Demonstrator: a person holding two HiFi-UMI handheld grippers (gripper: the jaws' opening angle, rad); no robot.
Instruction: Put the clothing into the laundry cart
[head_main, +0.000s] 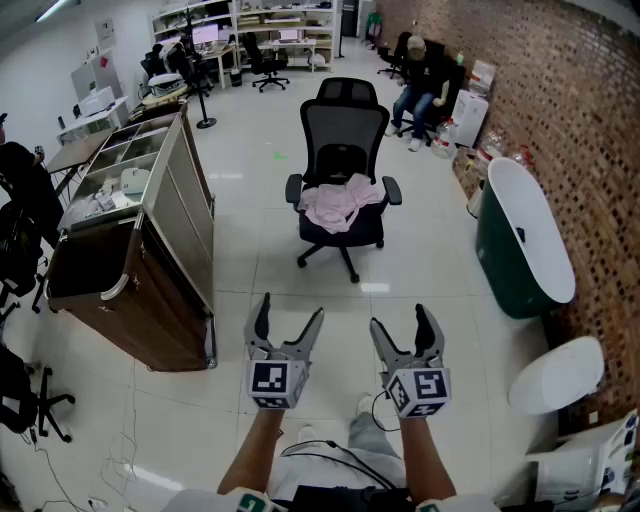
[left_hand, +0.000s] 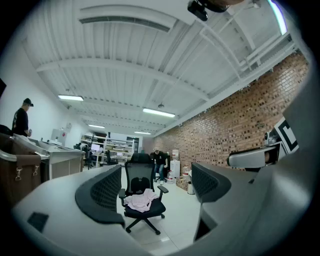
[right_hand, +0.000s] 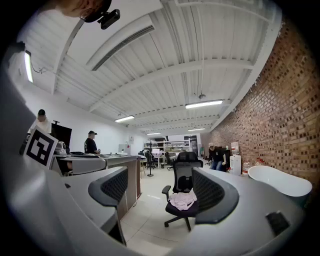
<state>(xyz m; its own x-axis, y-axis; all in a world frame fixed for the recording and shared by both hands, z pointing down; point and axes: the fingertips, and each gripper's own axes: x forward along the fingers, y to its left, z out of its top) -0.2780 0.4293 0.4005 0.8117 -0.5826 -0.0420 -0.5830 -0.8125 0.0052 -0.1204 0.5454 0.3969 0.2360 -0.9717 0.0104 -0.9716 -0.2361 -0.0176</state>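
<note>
A pale pink garment (head_main: 341, 201) lies crumpled on the seat of a black office chair (head_main: 342, 140) in the middle of the floor; it also shows as the garment (left_hand: 141, 200) and the garment (right_hand: 183, 199) in the gripper views. The brown laundry cart (head_main: 130, 285) with a dark bag opening stands at the left. My left gripper (head_main: 289, 319) and right gripper (head_main: 399, 329) are held side by side well short of the chair, both level. Each stands open with nothing between its jaws.
A white and green bathtub (head_main: 525, 240) sits by the brick wall at the right, a white basin (head_main: 556, 374) nearer me. A person (head_main: 422, 85) sits far back. Another black chair (head_main: 25, 220) stands left of the cart. Desks and shelves line the far end.
</note>
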